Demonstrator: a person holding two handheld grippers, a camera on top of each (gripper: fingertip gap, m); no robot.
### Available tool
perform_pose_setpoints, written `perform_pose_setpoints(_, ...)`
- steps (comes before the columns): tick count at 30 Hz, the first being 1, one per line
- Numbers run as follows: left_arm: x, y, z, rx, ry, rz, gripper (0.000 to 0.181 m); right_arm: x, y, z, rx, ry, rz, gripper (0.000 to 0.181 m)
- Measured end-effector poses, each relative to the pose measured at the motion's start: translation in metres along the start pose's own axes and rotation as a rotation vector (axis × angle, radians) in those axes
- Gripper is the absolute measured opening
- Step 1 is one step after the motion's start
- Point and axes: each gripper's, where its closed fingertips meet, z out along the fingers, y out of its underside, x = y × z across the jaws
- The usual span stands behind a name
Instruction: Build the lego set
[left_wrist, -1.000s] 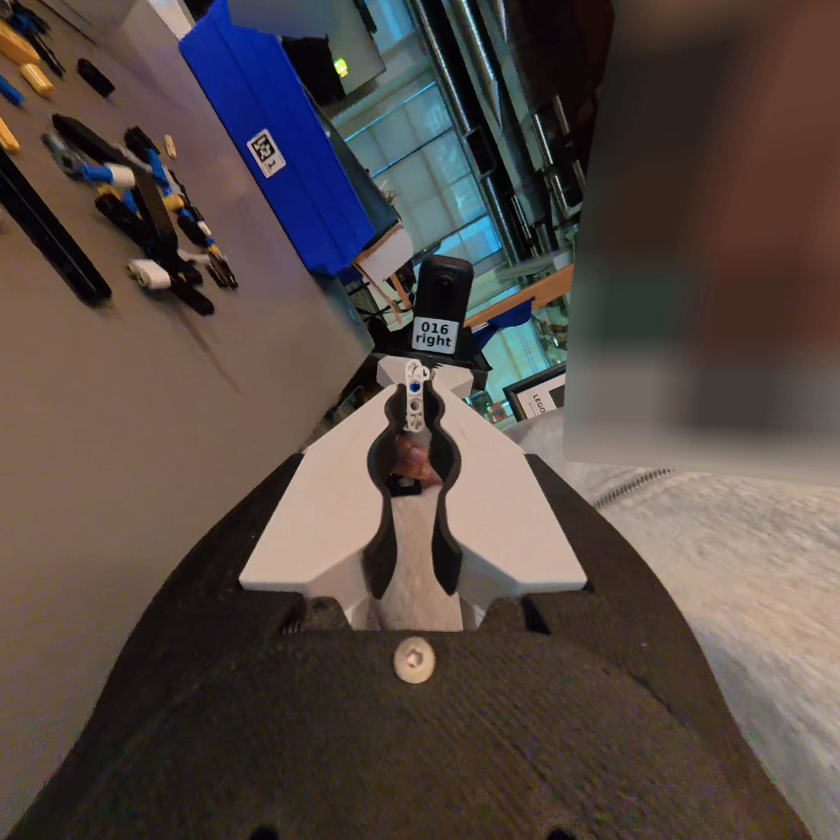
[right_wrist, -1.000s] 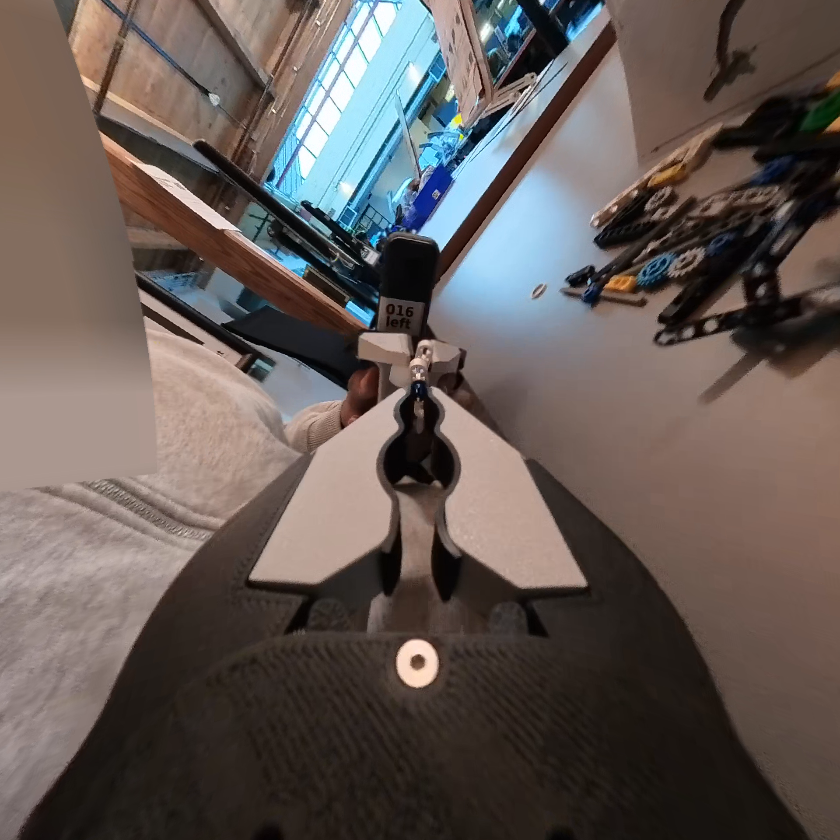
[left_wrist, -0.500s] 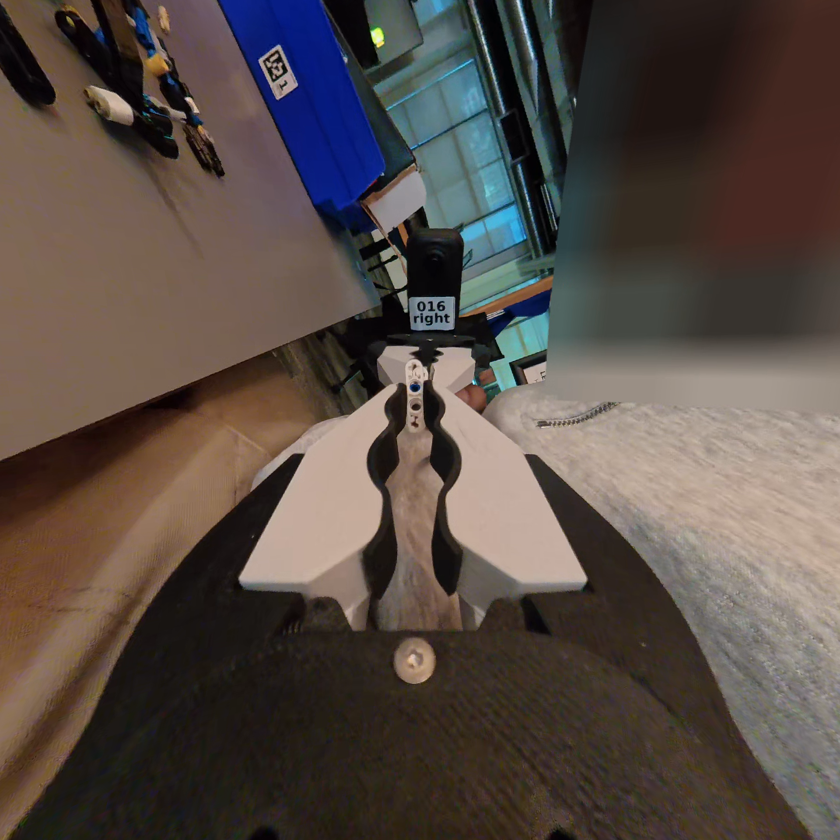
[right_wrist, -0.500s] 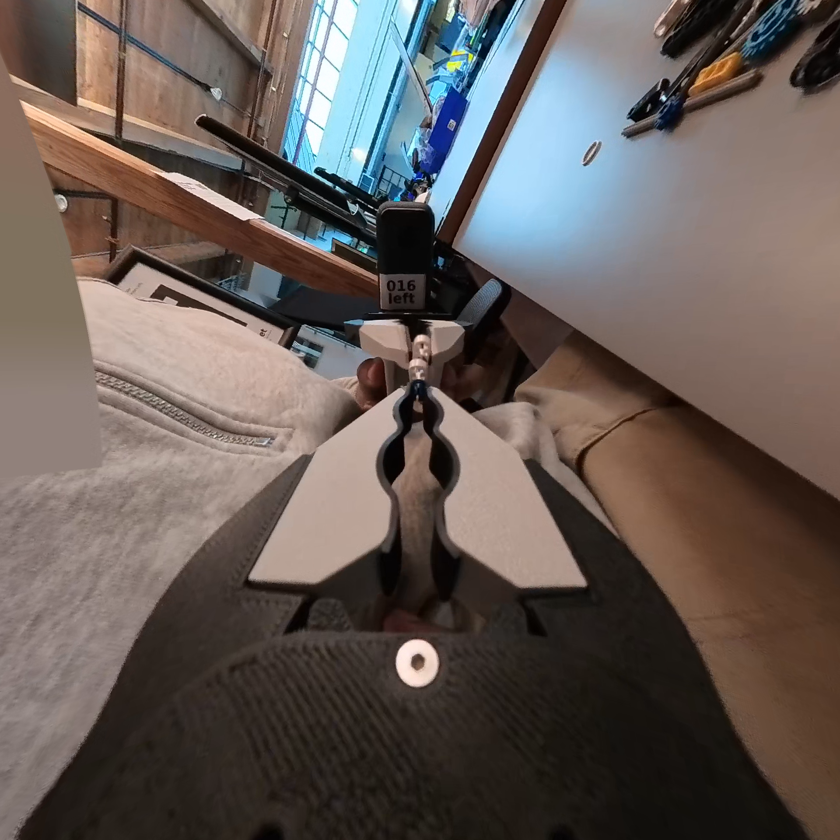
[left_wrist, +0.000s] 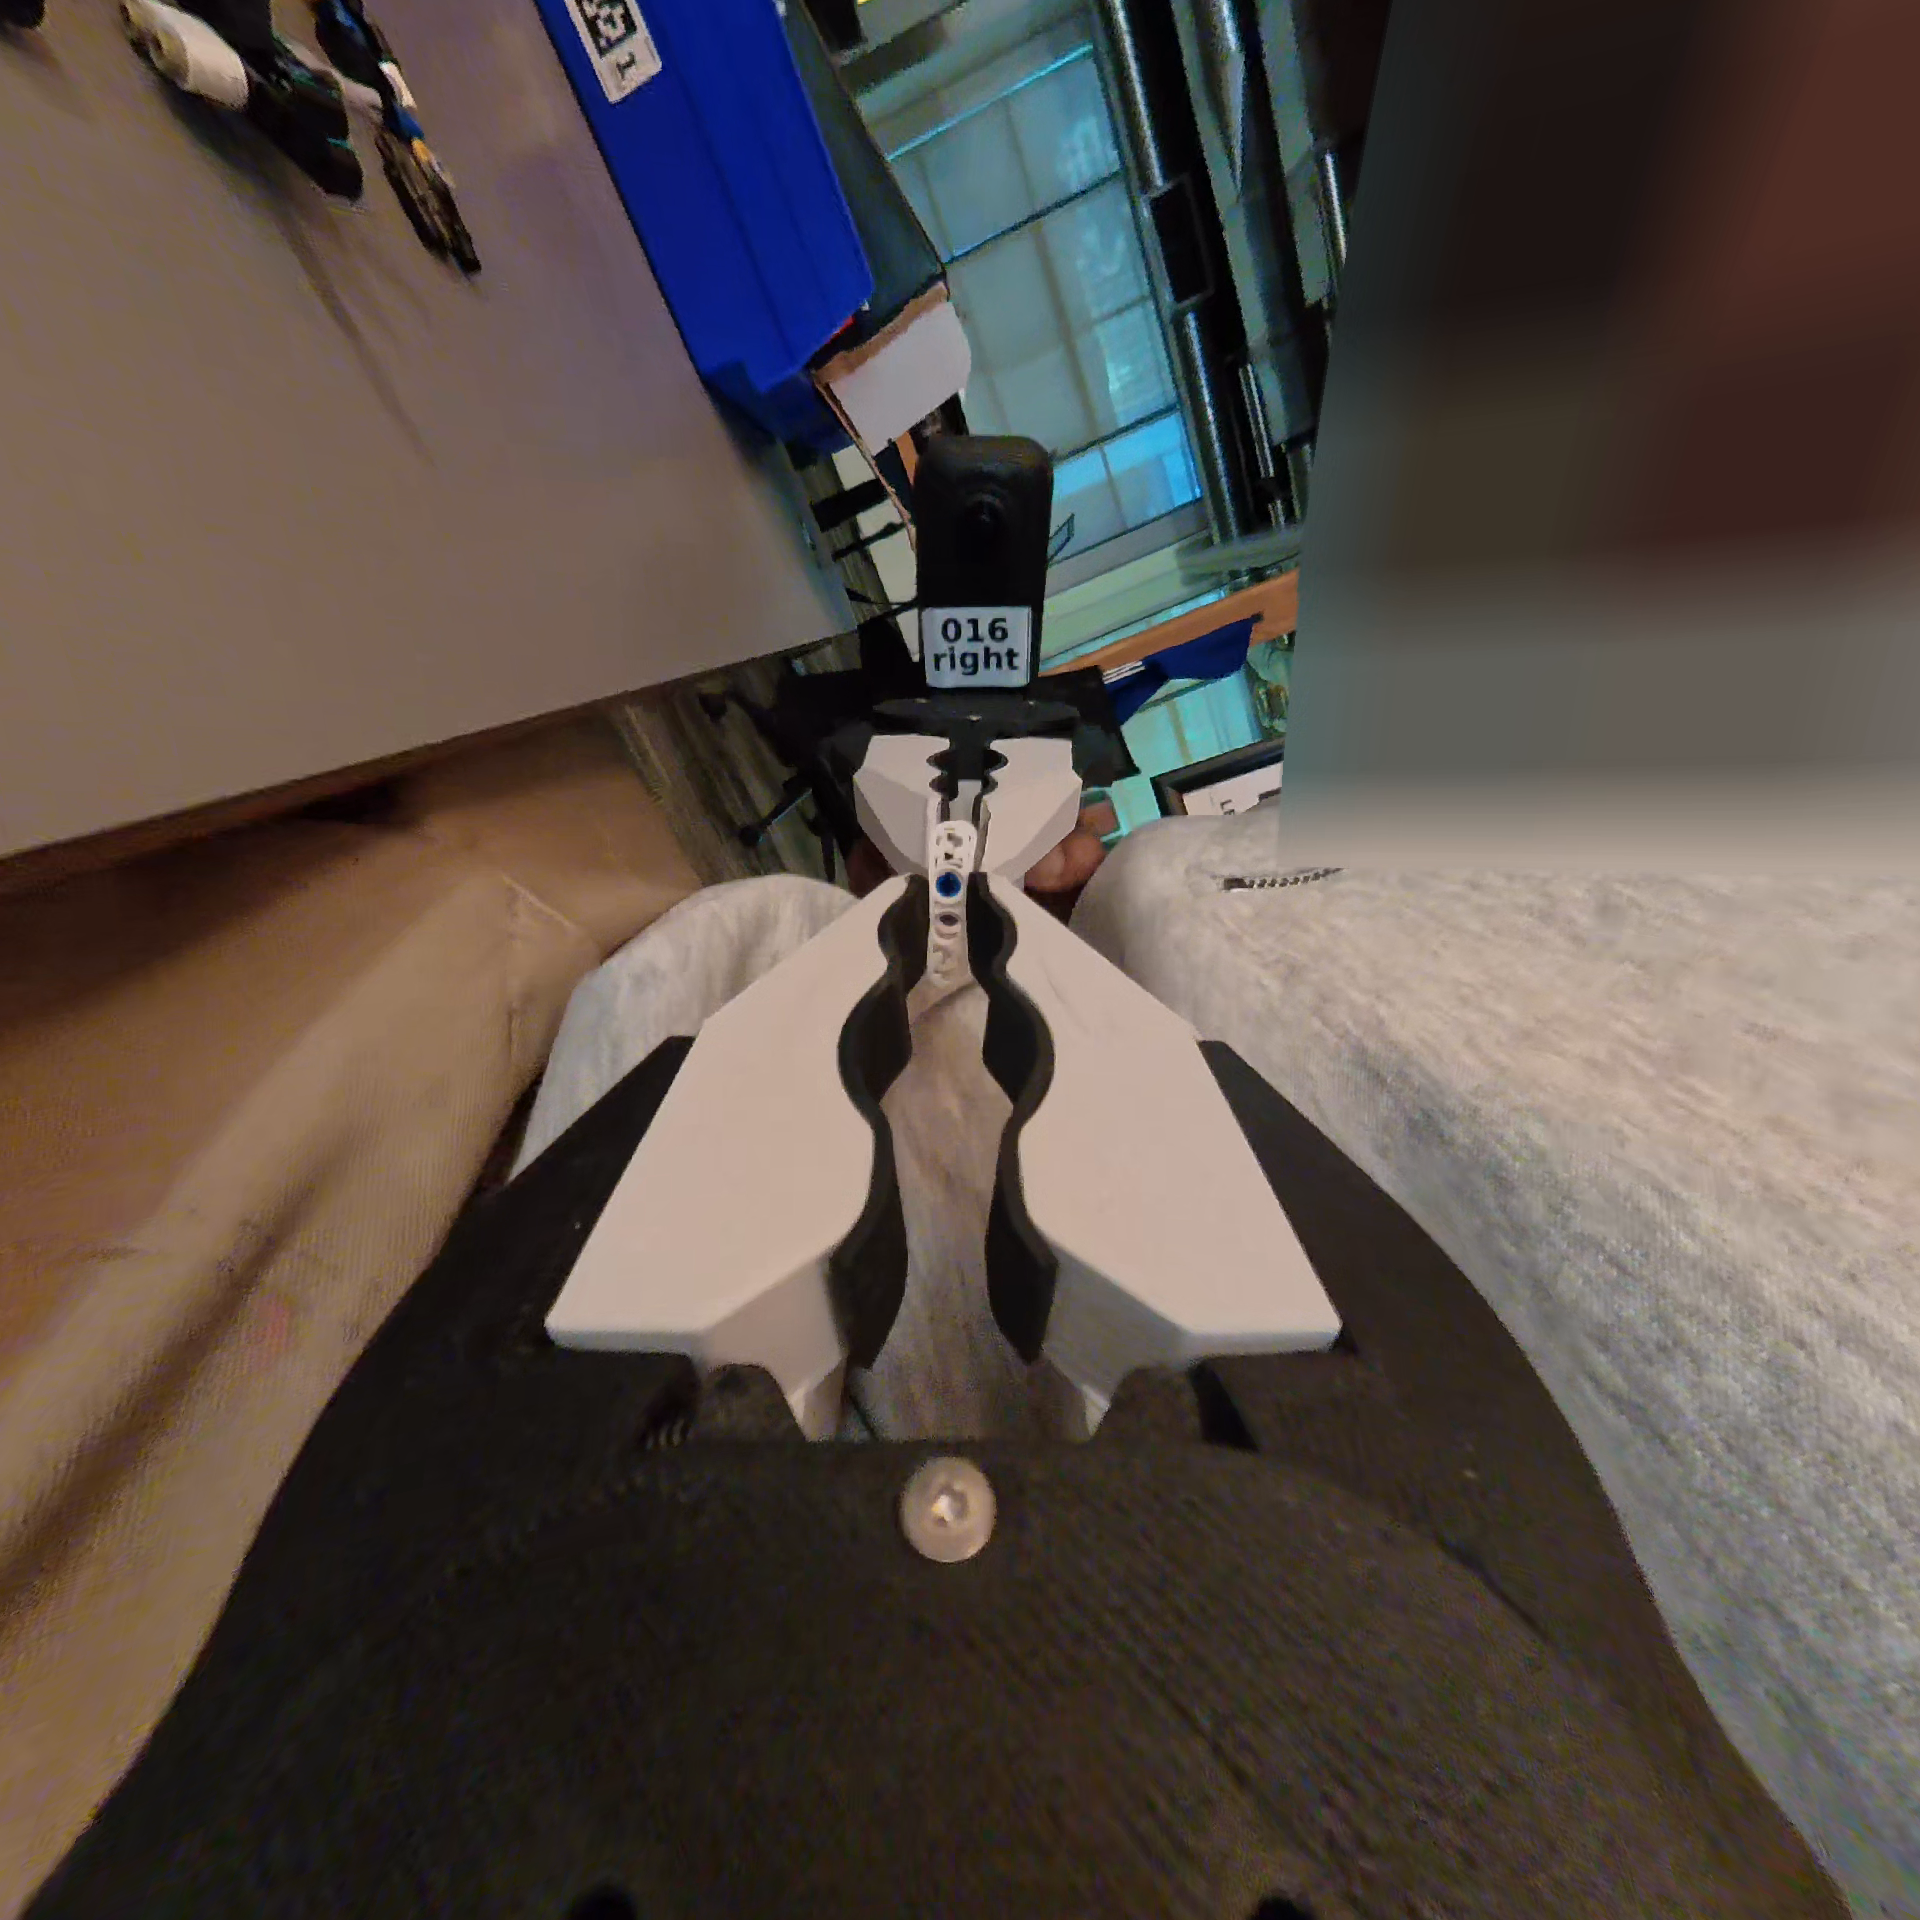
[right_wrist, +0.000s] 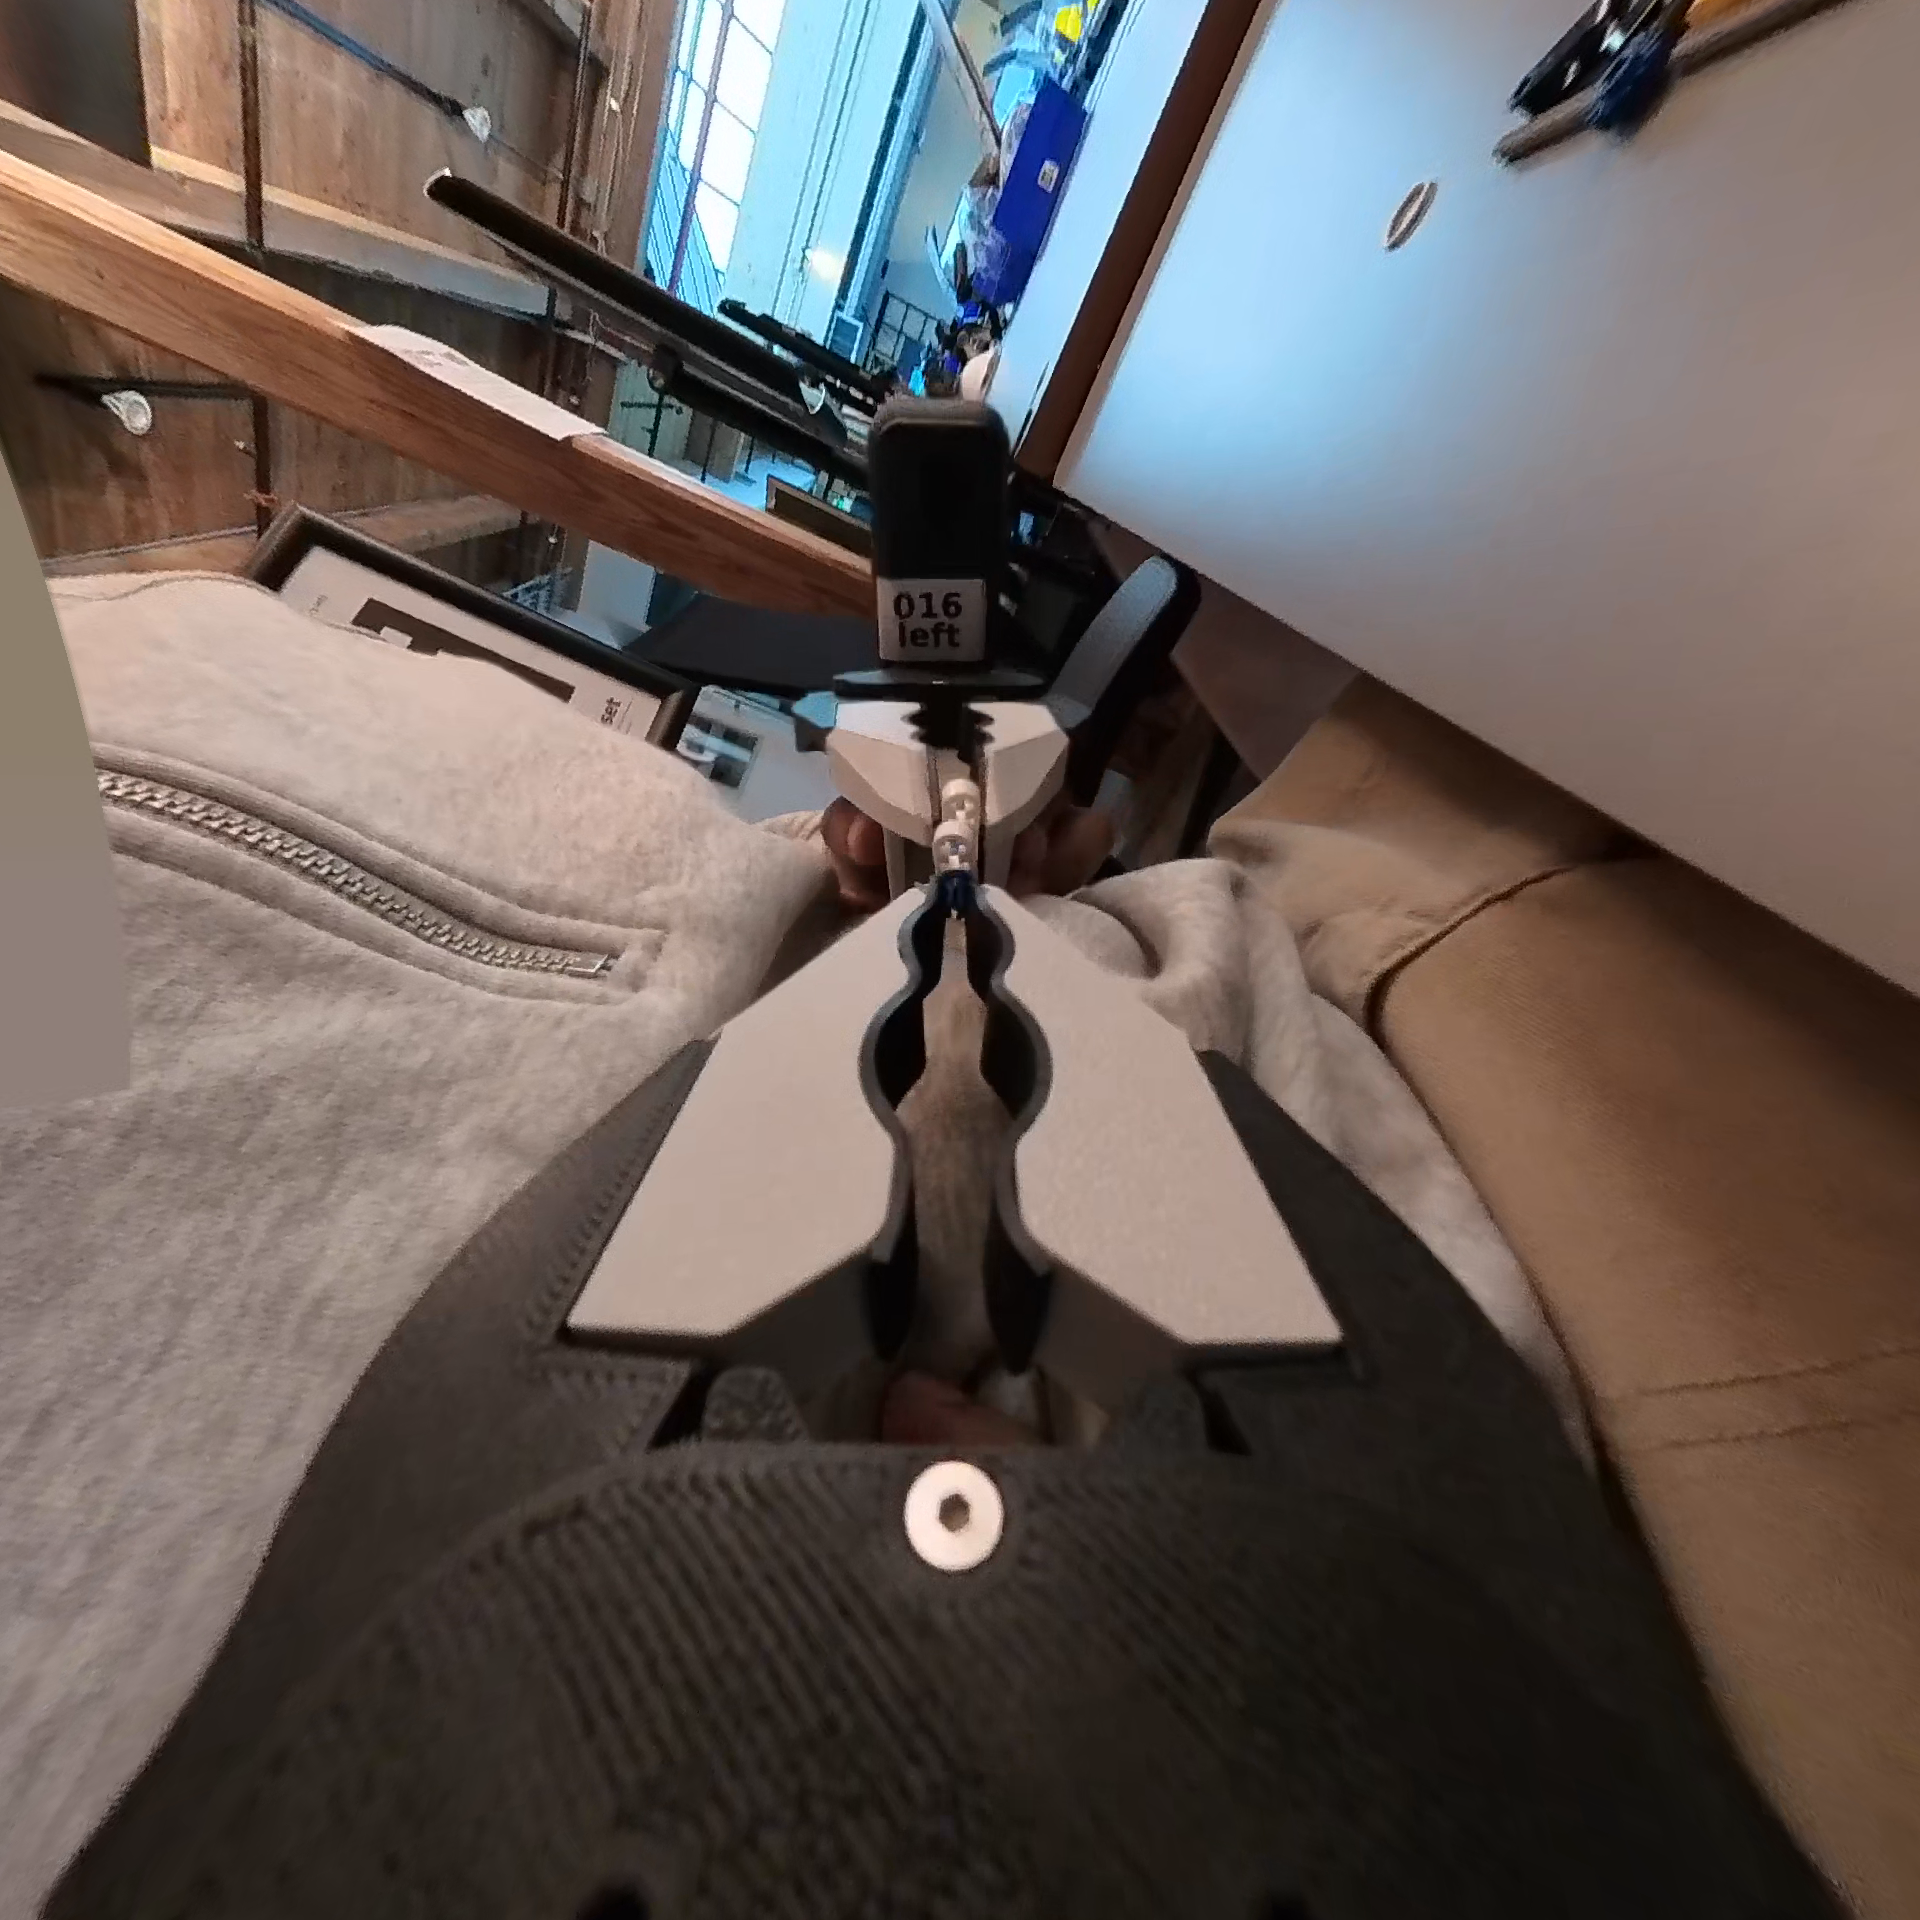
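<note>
1. Two claws meet tip to tip over the lap, below the table (left_wrist: 312, 499) edge.
2. Our left claw (left_wrist: 951, 914) is clamped on the white beam (left_wrist: 951, 925); its long axis runs along the fingers, twd the right claw (right_wrist: 954, 902).
3. R claw pinches the blue pin (right_wrist: 954, 896), seated in the beam's hole; next we likely push straight in.

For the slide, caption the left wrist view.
Left gripper pinching a white lego beam with a blue pin, facing the right gripper.

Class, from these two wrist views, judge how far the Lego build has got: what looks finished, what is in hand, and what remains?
Done: little. A blue pin already sits in the white beam.
In hand: the left gripper is shut on that beam, the right gripper on the blue pin's end, both held over the lap, off the table.
Left: most of it; loose parts lie unassembled on the table.
</note>
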Motion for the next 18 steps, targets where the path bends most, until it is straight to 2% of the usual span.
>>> perform_pose_setpoints(11,0.0016,0.0026,-0.0017,0.016,-0.008,-0.010,0.006,-0.0019,0.0030,0.0023,-0.039,-0.024,0.015,0.002)
perform_pose_setpoints(18,0.0053,0.0110,-0.0029,-0.035,0.022,-0.030,0.006,-0.0052,0.0092,0.0024,-0.065,-0.082,0.061,0.001)
